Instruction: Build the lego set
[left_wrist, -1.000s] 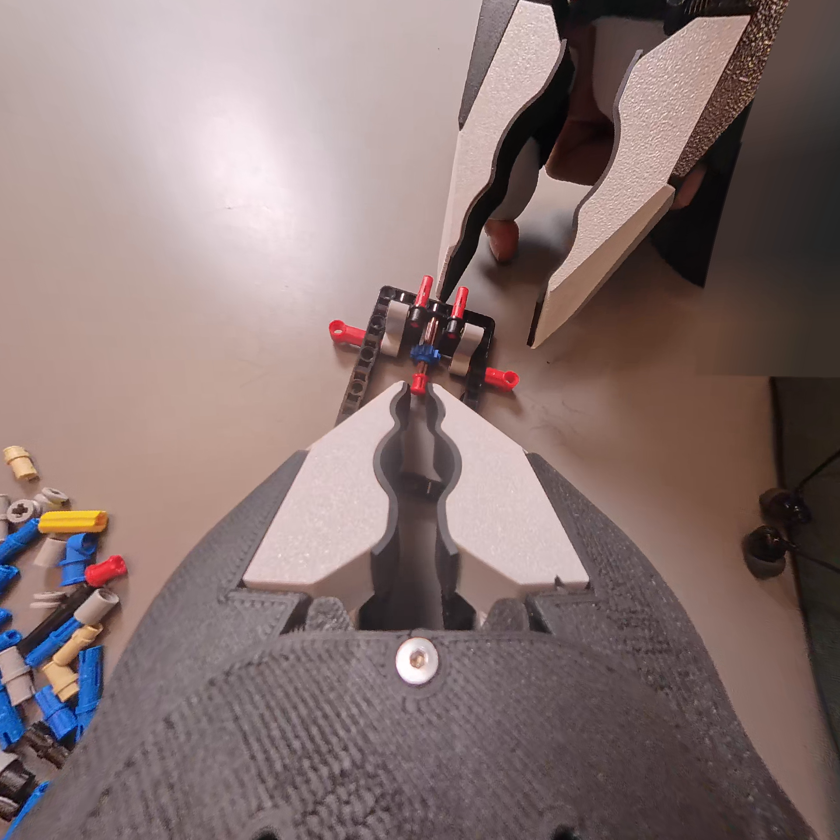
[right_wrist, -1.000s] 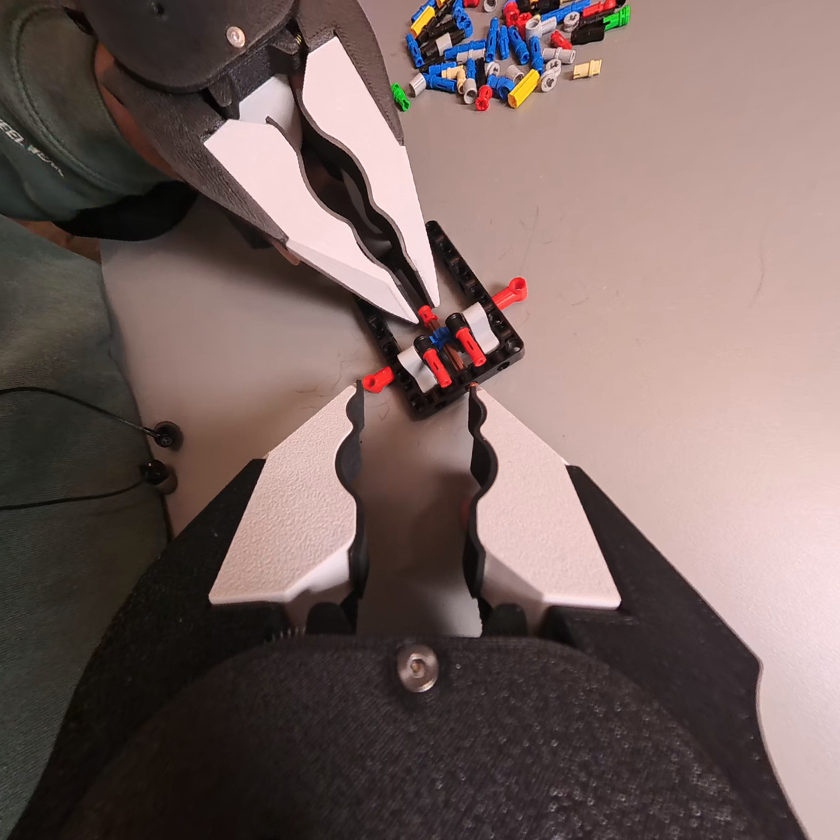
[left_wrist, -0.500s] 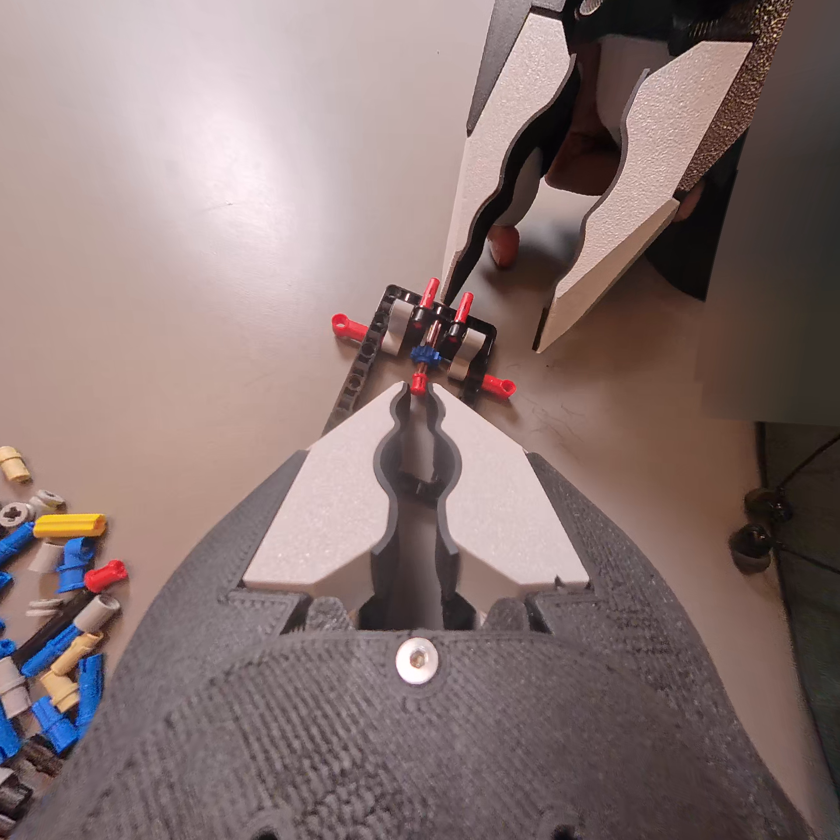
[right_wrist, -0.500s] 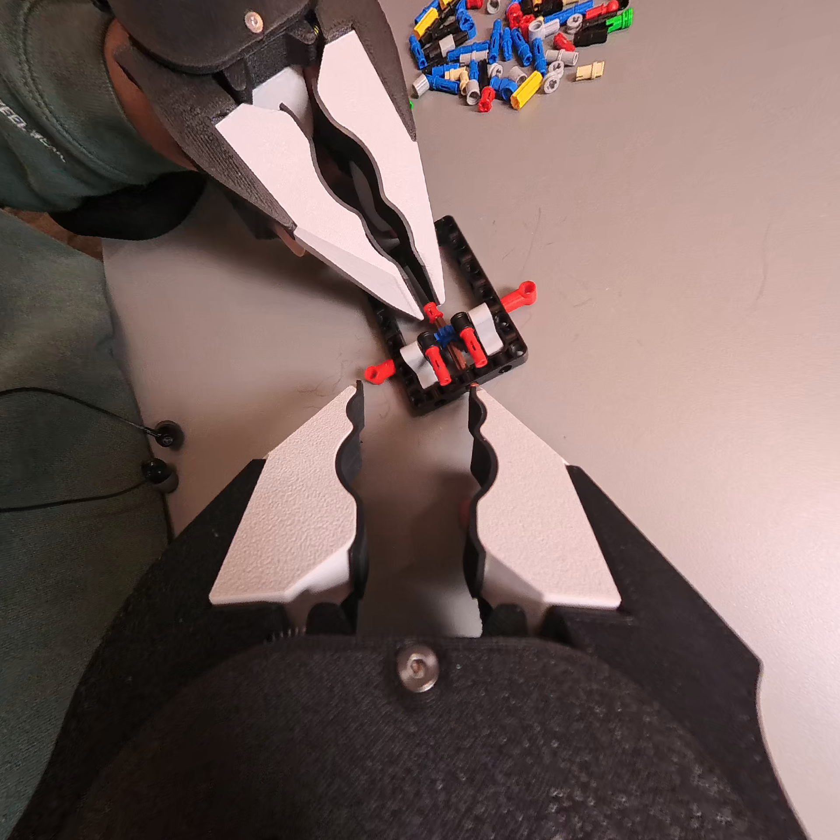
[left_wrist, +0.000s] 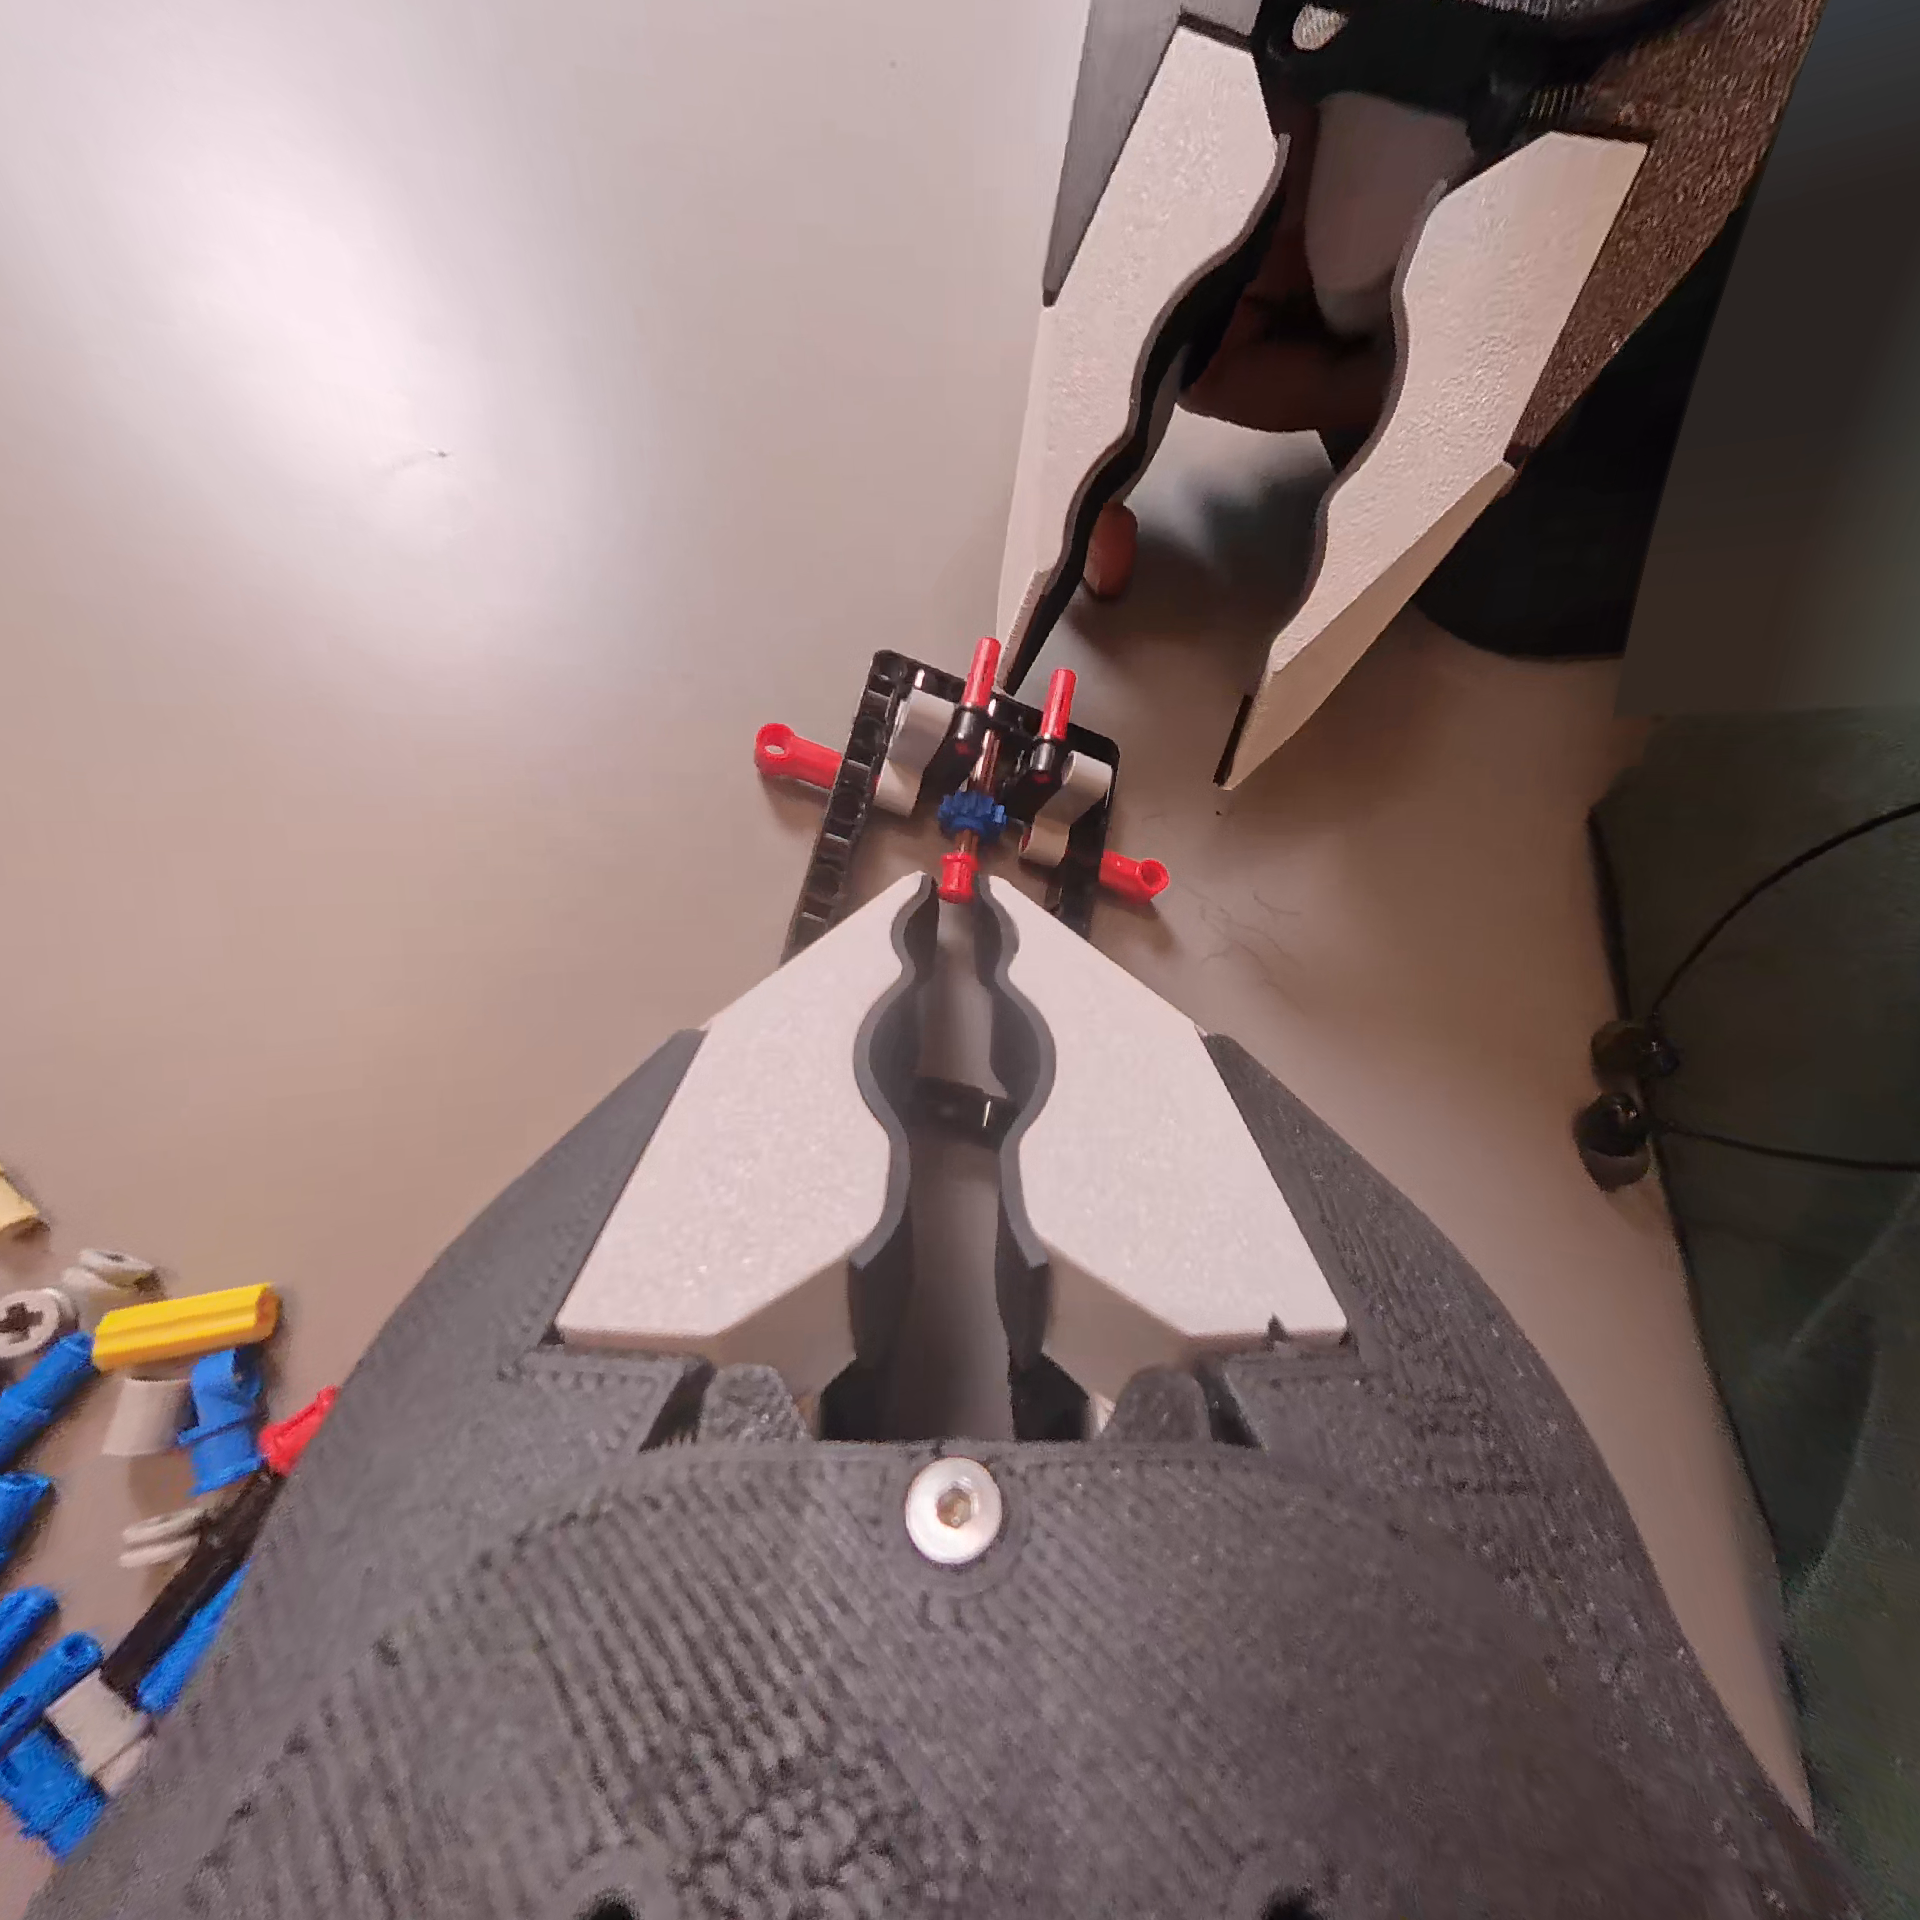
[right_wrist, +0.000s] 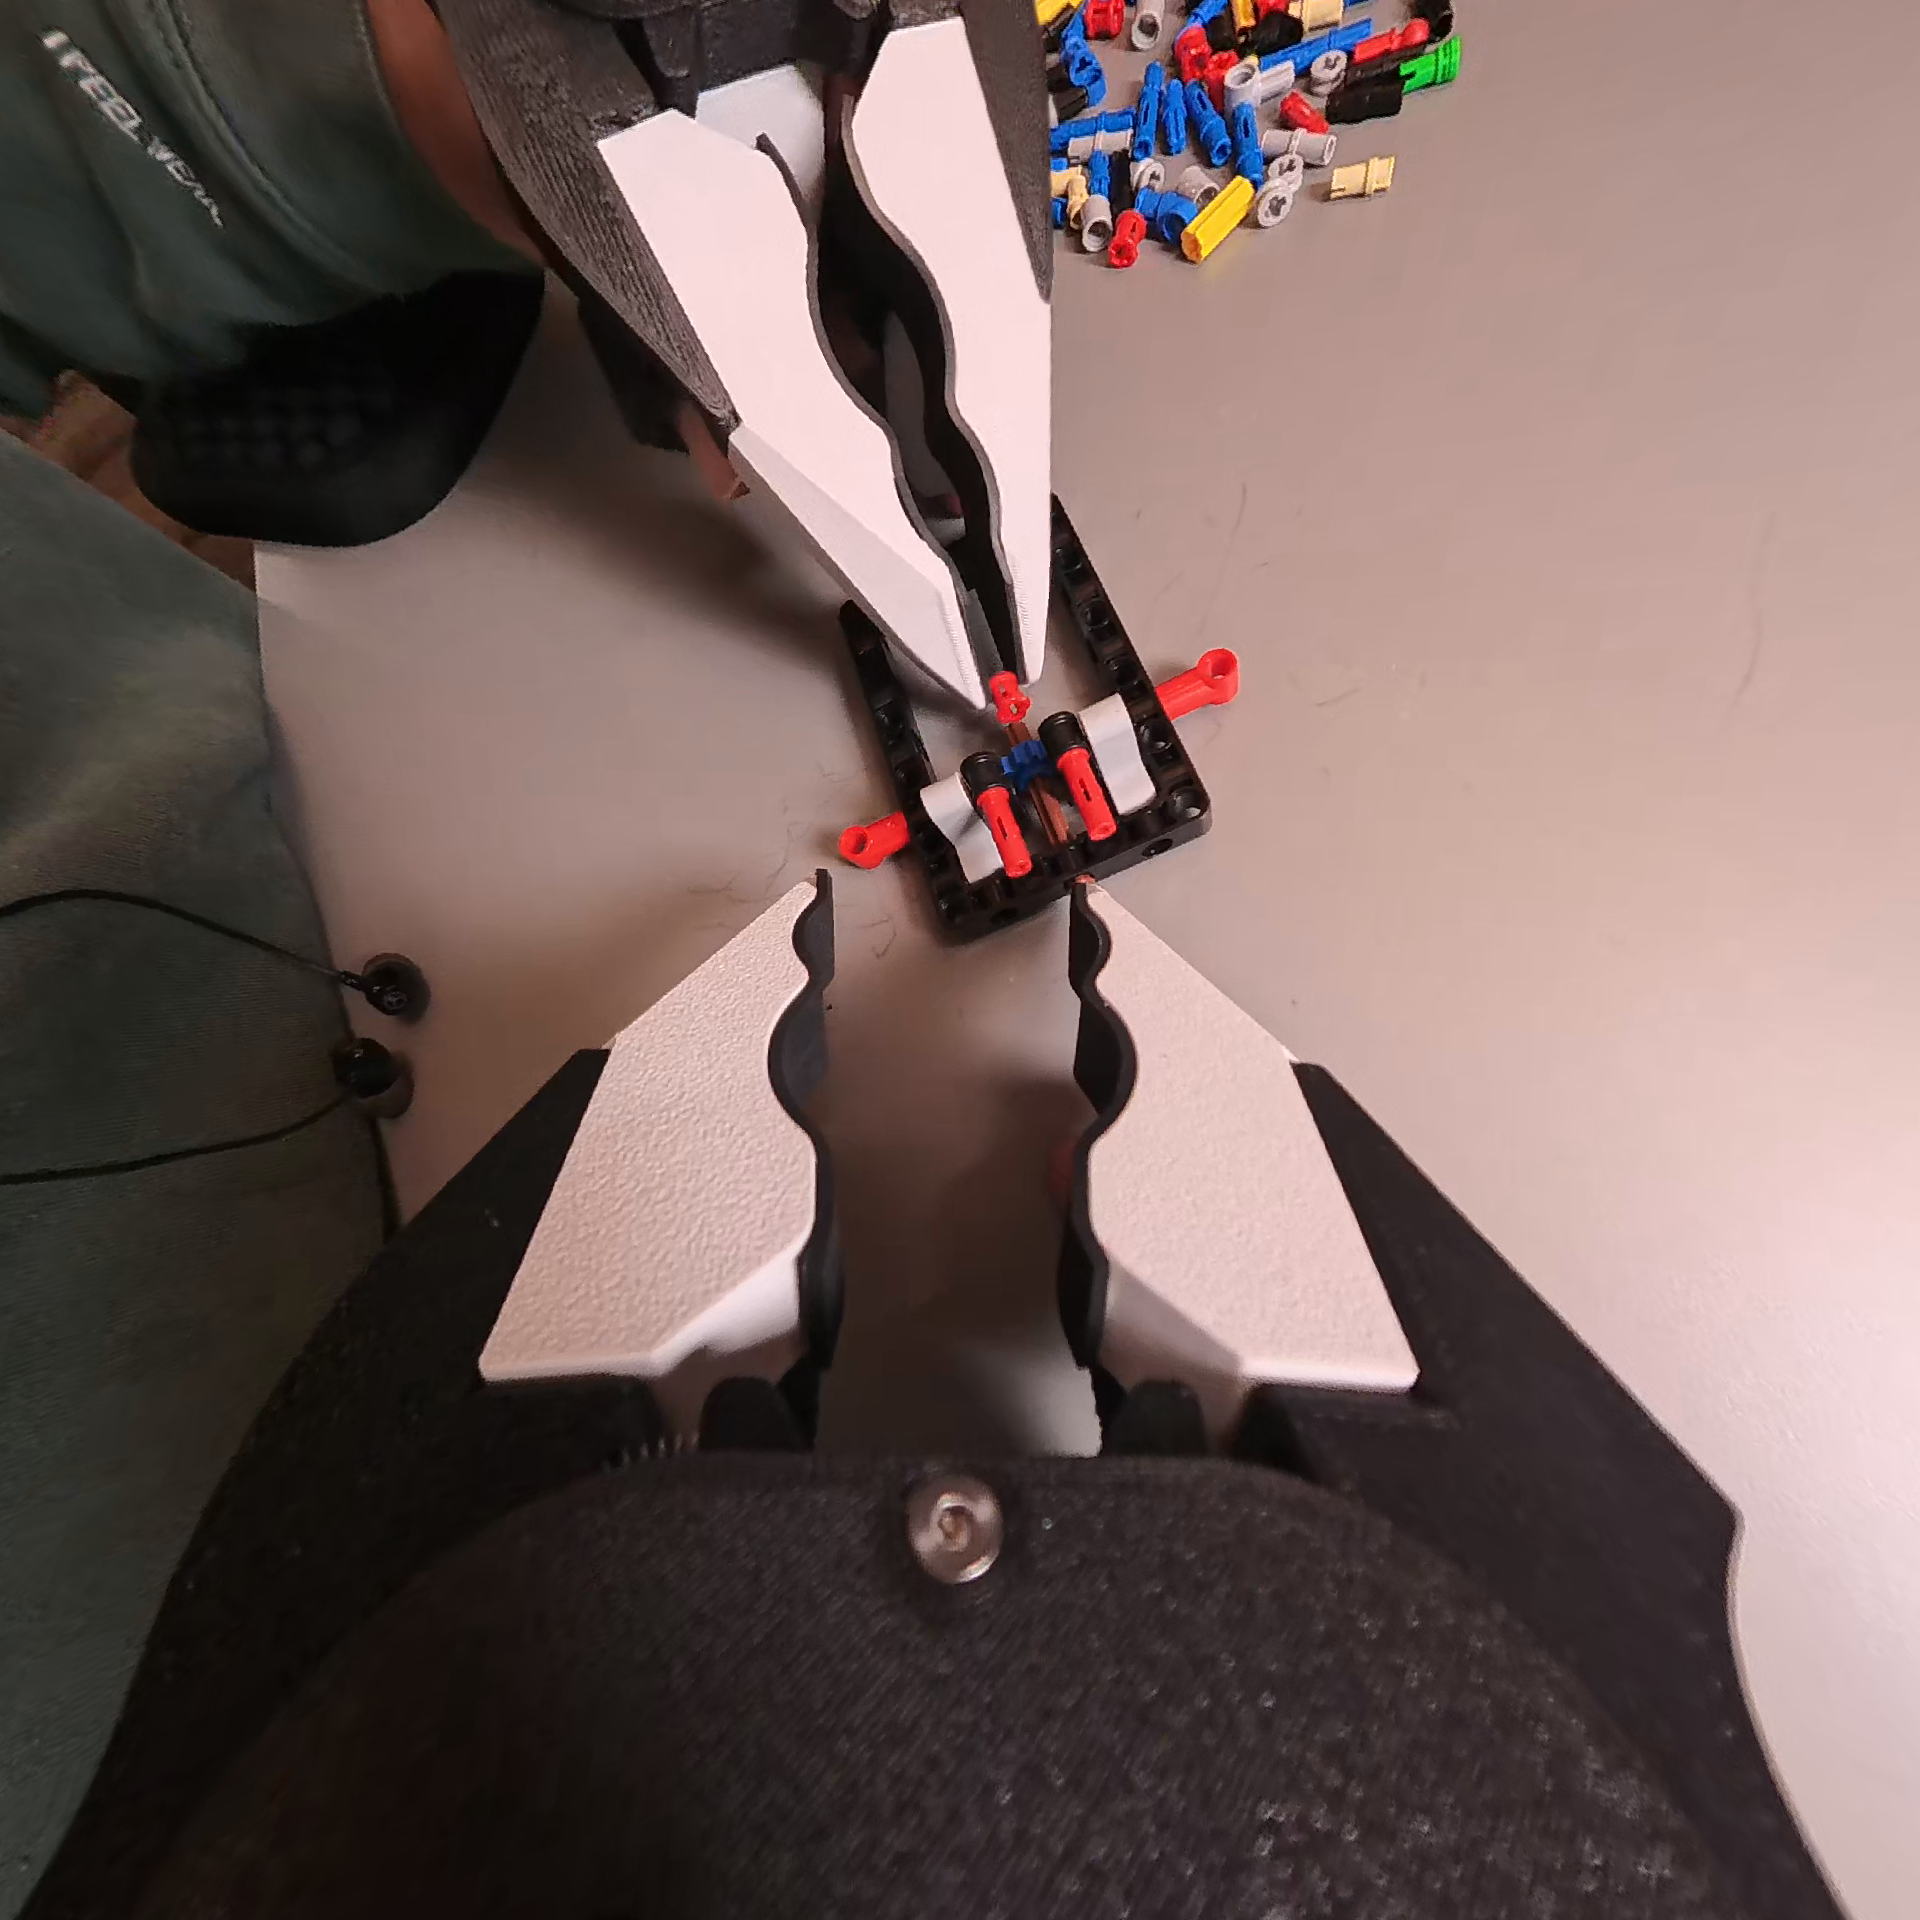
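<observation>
A black rectangular Lego frame (left_wrist: 847, 805) (right_wrist: 1179, 805) lies flat on the grey table. Across it sit grey connectors, two red pins, a blue gear (left_wrist: 966, 812) and a brown axle. My left gripper (left_wrist: 958, 885) (right_wrist: 1003, 673) is shut on a small red bush (left_wrist: 956, 873) (right_wrist: 1006, 694) at the axle's end. My right gripper (right_wrist: 951, 899) (left_wrist: 1132, 717) is open and empty on the opposite side of the frame. One of its fingertips (right_wrist: 1081, 914) touches the frame's edge where the axle's other end pokes out.
A pile of loose blue, red, grey, black and yellow Lego pieces (left_wrist: 135, 1403) (right_wrist: 1226, 125) lies beside the left gripper. Black earbuds on a cable (right_wrist: 379, 1023) (left_wrist: 1616, 1101) rest at the table's edge, with a person's green clothing (right_wrist: 125, 935) just beyond it. One gripper's finger ends stand about 5 cm off the other's.
My left gripper has tilted a little while staying shut on the red bush. The frame and my open right gripper have barely moved.
</observation>
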